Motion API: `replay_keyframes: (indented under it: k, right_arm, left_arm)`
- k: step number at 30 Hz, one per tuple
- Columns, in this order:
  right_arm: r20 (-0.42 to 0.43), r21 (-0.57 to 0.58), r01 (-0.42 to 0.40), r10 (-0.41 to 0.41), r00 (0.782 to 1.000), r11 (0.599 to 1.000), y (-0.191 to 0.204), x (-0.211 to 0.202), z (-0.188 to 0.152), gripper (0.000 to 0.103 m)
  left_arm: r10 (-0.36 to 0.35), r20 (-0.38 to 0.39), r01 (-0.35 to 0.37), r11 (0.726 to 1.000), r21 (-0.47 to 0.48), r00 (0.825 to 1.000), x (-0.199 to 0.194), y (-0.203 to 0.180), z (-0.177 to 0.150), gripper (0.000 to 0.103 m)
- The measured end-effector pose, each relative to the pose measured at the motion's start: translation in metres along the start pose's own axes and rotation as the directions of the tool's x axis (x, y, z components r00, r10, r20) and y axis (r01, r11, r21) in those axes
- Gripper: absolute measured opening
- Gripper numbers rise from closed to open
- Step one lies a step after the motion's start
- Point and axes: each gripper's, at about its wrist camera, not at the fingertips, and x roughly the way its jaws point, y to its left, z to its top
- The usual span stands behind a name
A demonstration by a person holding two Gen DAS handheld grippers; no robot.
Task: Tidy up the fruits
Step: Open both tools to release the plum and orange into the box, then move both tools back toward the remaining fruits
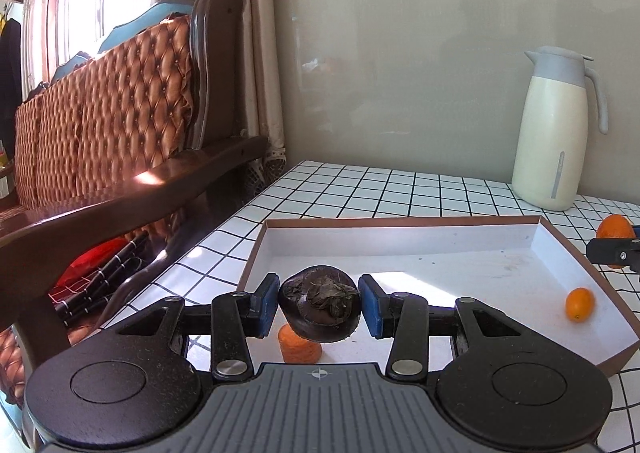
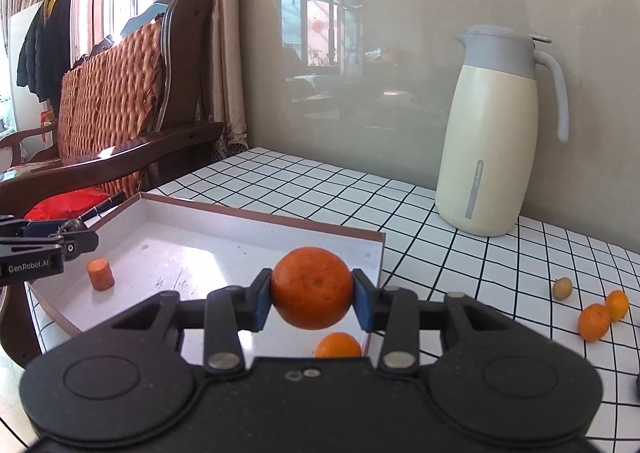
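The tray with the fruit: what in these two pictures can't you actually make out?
- Tray near edge: left wrist view, hidden by the left tongs.
- Carrot piece: mostly covered by the dark fruit.
- Small orange fruit: right wrist view, lower part hidden behind the right tongs.
- Brownish item: too small to identify.

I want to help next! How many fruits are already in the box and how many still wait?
Done: a carrot piece and a small orange lie in the box. In hand: the left gripper holds a dark fruit, the right gripper an orange. Left: two oranges and a small brownish fruit on the table.
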Motion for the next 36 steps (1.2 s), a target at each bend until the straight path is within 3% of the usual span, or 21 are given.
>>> replay_keyframes:
  k: [17,18,19,20,22,36]
  right_arm:
    - [-0.058,0.024,-0.046,0.047,0.997,0.999,-0.011,0.053,0.013,0.034]
    - [-0.066,0.024,-0.035,0.036,0.997,0.999,-0.012,0.056,0.014,0.037]
    - [-0.051,0.028,-0.001,0.003,0.999,1.0,-0.014,0.057,0.015,0.061]
    - [-0.008,0.041,0.034,-0.034,0.999,0.999,-0.017,0.054,0.014,0.099]
    - [0.067,0.056,0.039,-0.043,0.997,0.998,-0.022,0.046,0.015,0.097]
    - [0.051,0.051,0.028,-0.031,0.998,0.998,-0.023,0.045,0.015,0.097]
  left_arm:
    - [0.0,-0.036,-0.001,1.0,-0.027,0.999,0.047,0.005,0.006,0.044]
    - [0.019,-0.038,-0.019,1.0,-0.021,0.999,0.048,0.004,0.005,0.053]
    - [0.053,-0.027,-0.054,0.998,-0.02,0.998,0.047,0.004,0.004,0.088]
    - [0.065,0.003,-0.065,0.998,-0.029,0.998,0.043,0.004,0.004,0.1]
    - [0.069,0.048,-0.067,0.997,-0.032,0.996,0.036,0.006,0.009,0.103]
    - [0.05,0.042,-0.048,0.998,-0.034,0.998,0.033,0.003,0.008,0.103]
